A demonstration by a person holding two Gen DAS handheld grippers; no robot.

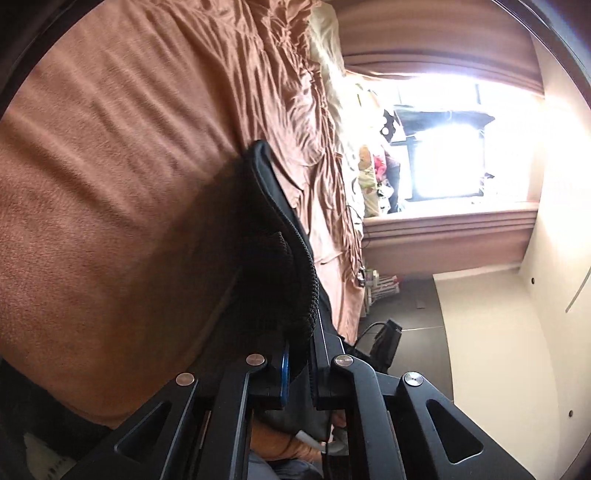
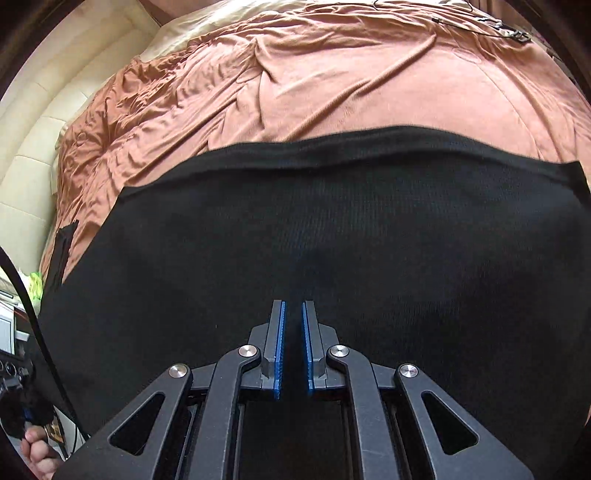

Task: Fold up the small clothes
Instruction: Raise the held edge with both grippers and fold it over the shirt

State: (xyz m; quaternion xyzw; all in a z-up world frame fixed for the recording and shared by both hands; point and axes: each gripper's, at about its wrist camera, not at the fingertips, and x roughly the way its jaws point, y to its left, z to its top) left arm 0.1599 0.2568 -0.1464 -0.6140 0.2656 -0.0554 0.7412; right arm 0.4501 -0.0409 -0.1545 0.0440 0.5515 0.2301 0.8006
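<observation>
Right wrist view shows the black knit garment (image 2: 332,229) spread crosswise on the bed's brown sheet (image 2: 332,81), right tongs (image 2: 293,314) pinching its near part, left tongs (image 1: 299,354) clamped on its bunched end.

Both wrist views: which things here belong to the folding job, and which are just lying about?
In the job:
black garment, spread on the bedspread
left gripper, jaws shut on the garment
right gripper, jaws nearly shut on a pinch of it

Lying about:
cable on the bed
clutter by the window
cream headboard
</observation>
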